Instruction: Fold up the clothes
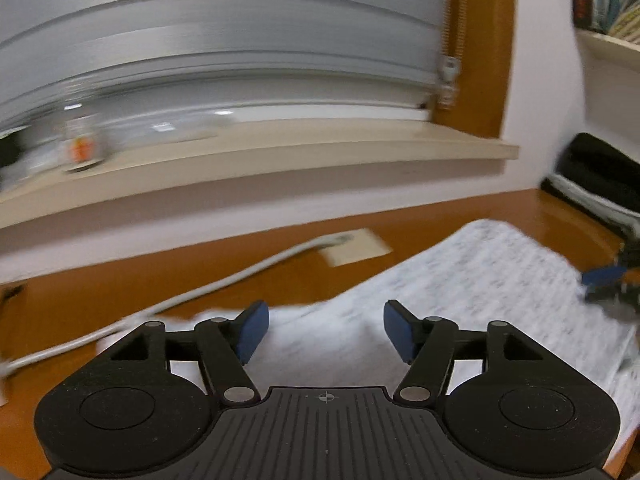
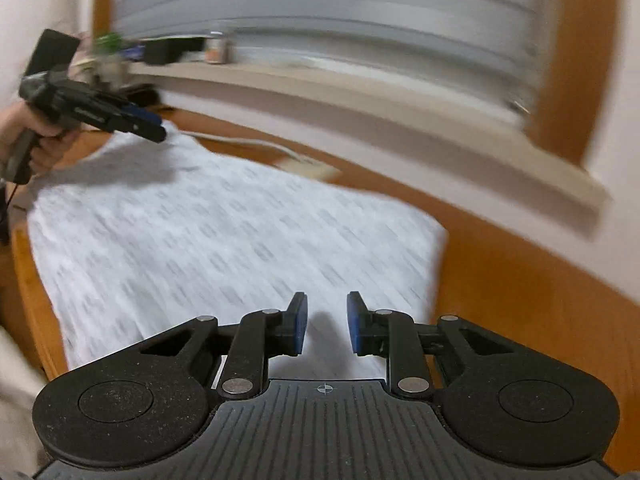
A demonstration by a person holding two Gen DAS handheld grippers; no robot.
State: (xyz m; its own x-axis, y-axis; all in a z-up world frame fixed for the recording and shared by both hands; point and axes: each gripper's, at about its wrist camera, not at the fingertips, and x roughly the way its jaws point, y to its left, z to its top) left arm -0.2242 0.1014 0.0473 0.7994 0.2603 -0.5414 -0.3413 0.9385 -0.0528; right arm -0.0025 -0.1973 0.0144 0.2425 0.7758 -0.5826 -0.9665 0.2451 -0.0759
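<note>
A white patterned garment (image 2: pixel 224 232) lies spread flat on an orange-brown wooden table (image 2: pixel 520 280), with a grey cable (image 1: pixel 208 288) and a pale card (image 1: pixel 354 246) beyond it near the wall — both blurred. The left gripper (image 1: pixel 326 330) hovers over the cloth's edge, jaws wide apart and holding nothing. The right gripper (image 2: pixel 327 322) hangs above the cloth's near end — jaws parted more narrowly, also holding nothing — below a windowsill (image 1: pixel 280 148) carrying blurred small items.

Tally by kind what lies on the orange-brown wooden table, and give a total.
White grey-patterned garment: 1
White cable: 1
Pale beige card or paper: 1
Dark bundle at the far corner: 1
Total: 4
</note>
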